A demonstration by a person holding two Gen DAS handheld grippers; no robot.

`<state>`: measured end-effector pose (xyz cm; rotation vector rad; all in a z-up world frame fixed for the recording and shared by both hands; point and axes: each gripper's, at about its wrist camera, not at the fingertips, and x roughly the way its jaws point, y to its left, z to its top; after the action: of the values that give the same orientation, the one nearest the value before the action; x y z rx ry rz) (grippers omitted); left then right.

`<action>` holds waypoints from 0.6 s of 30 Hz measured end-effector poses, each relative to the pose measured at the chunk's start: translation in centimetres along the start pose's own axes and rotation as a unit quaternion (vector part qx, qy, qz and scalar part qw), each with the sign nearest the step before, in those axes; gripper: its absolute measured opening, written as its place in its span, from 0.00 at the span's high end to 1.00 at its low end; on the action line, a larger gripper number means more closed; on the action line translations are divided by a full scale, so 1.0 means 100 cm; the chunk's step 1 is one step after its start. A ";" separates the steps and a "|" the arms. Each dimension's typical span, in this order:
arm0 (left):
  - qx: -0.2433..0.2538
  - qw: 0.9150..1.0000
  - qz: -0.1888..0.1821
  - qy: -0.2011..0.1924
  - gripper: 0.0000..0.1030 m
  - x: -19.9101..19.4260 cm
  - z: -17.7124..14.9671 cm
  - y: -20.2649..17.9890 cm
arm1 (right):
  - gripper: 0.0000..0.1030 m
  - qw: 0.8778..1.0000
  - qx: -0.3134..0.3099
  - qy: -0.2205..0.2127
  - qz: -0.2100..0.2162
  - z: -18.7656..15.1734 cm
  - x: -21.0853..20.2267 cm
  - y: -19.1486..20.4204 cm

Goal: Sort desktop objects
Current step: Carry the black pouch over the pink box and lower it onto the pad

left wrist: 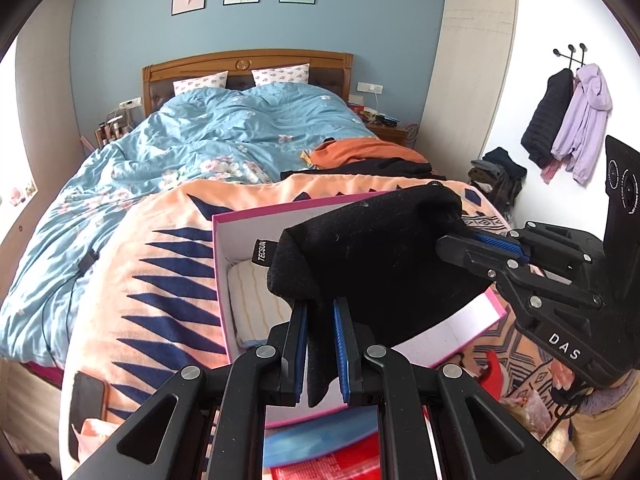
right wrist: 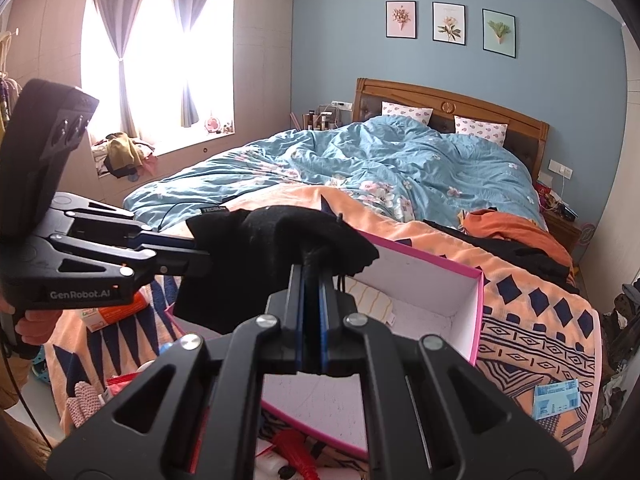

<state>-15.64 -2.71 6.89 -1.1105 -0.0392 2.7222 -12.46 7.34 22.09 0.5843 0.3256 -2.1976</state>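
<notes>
The left gripper pinches one end of a black pouch; the right gripper clamps the opposite end. The pouch stretches crosswise between them, hanging above the pink box on the orange patterned blanket.

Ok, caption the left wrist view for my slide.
Both grippers hold a black pouch above the pink box on the bed.
</notes>
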 end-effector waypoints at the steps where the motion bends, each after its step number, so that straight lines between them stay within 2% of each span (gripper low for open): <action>1: 0.000 1.000 0.002 0.002 0.89 0.003 0.002 0.000 | 0.93 1.000 0.002 0.000 -0.002 0.000 0.002 -0.001; 8: 0.000 1.000 0.020 0.014 0.89 0.022 0.010 0.007 | 0.93 1.000 0.018 0.009 -0.004 0.004 0.019 -0.009; 18: -0.007 0.999 0.028 0.037 0.89 0.047 0.015 0.020 | 0.93 0.999 0.045 0.026 0.006 0.004 0.046 -0.018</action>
<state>-20.31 -3.63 4.49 -1.2325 -0.0162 2.7321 -16.56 5.32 20.19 0.6930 0.2498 -2.1975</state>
